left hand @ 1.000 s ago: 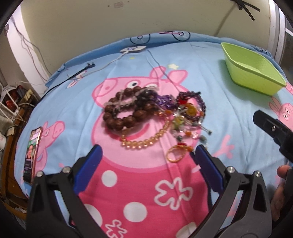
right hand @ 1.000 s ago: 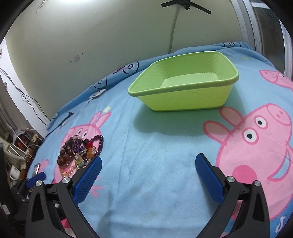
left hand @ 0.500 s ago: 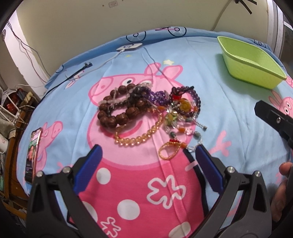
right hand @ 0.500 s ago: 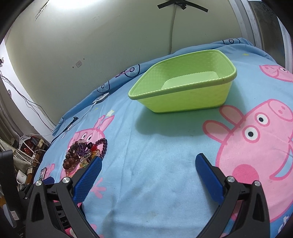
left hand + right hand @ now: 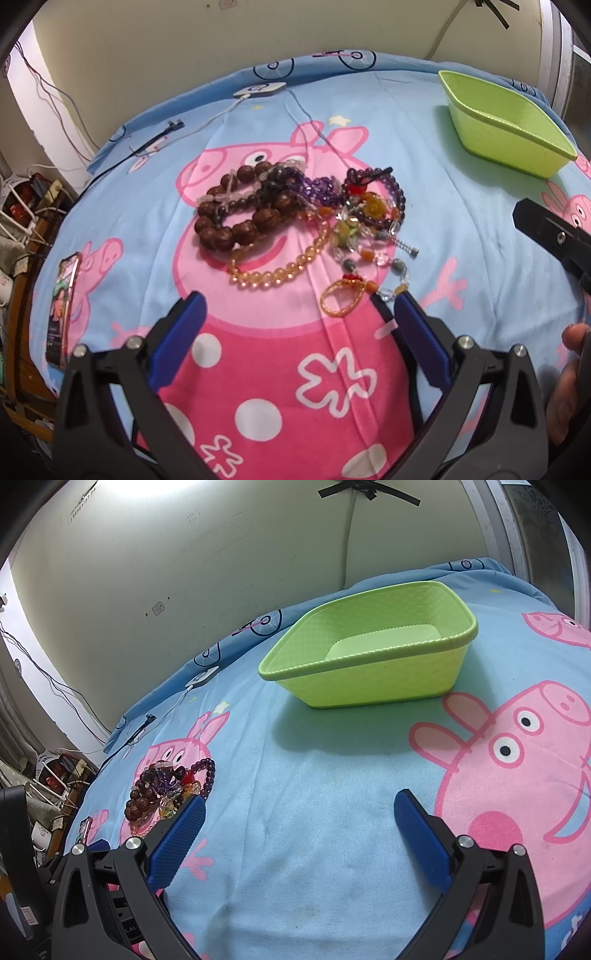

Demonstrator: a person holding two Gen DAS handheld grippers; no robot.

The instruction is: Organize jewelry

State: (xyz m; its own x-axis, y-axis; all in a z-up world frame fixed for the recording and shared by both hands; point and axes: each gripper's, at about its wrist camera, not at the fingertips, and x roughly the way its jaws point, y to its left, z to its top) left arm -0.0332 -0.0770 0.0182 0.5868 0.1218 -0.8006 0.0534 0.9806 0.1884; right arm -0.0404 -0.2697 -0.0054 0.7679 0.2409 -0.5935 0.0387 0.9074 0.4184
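Observation:
A tangled pile of bead bracelets lies on the Peppa Pig bedsheet: big brown wooden beads (image 5: 236, 210), purple beads (image 5: 373, 192), an amber strand (image 5: 280, 266) and a small orange ring (image 5: 341, 297). The pile also shows in the right wrist view (image 5: 166, 790). My left gripper (image 5: 295, 317) is open and empty just short of the pile. A green plastic basket (image 5: 373, 664) stands empty at the far right (image 5: 506, 133). My right gripper (image 5: 297, 816) is open and empty over bare sheet in front of the basket.
A phone (image 5: 61, 299) lies at the bed's left edge. A white charger and cable (image 5: 258, 90) lie at the far side near the wall. Clutter sits beyond the left edge (image 5: 55, 775). The right gripper's body (image 5: 554, 236) shows at right.
My left gripper has pulled back and tilted slightly, so the pile sits a little farther away. My right gripper has risen slightly; the basket looks a bit farther off.

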